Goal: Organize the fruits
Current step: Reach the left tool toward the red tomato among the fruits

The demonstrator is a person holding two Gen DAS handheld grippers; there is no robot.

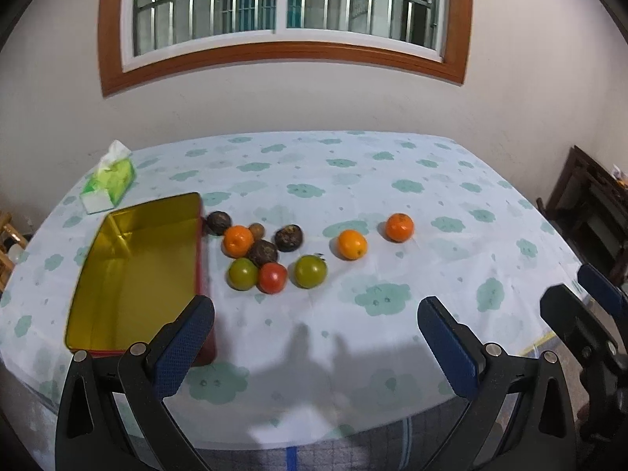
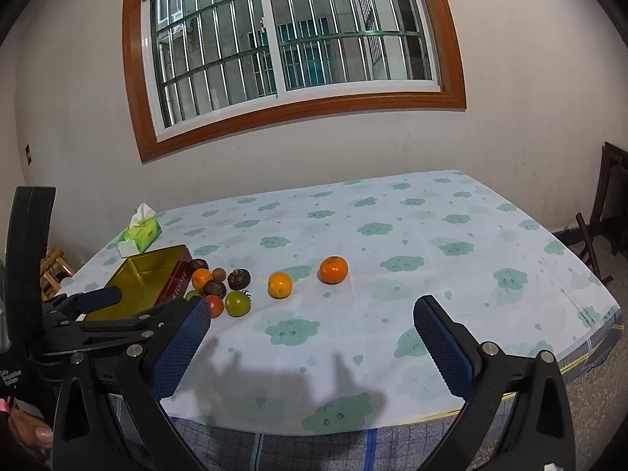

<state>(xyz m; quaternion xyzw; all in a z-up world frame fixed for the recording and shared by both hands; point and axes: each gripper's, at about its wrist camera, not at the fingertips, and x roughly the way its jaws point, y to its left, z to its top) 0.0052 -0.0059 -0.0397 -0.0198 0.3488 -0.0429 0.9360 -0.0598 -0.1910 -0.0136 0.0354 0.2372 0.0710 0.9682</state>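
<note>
On a cloud-print-clothed surface (image 1: 392,333), both the left gripper (image 1: 316,347) and right gripper (image 2: 312,347) hover wide open, empty. Mixed round fruits (image 1: 271,253) cluster at three o'clock of the empty gold-lined rectangular tin (image 1: 137,271); the small brown one is perhaps a nut. Best approach: take outlying oranges singly, squeezing gently.

The right gripper (image 2: 312,337) hangs with jaws spread wide over the near edge of the bench (image 2: 451,235), gripping nothing. Farther left, a cluster of fruit lies beside an open gold-lined tin (image 2: 147,280), with two oranges (image 2: 280,285) (image 2: 333,269) apart to its right. The left gripper (image 2: 98,300) reaches in by the tin; a tissue pack (image 2: 139,235) sits behind.
</note>
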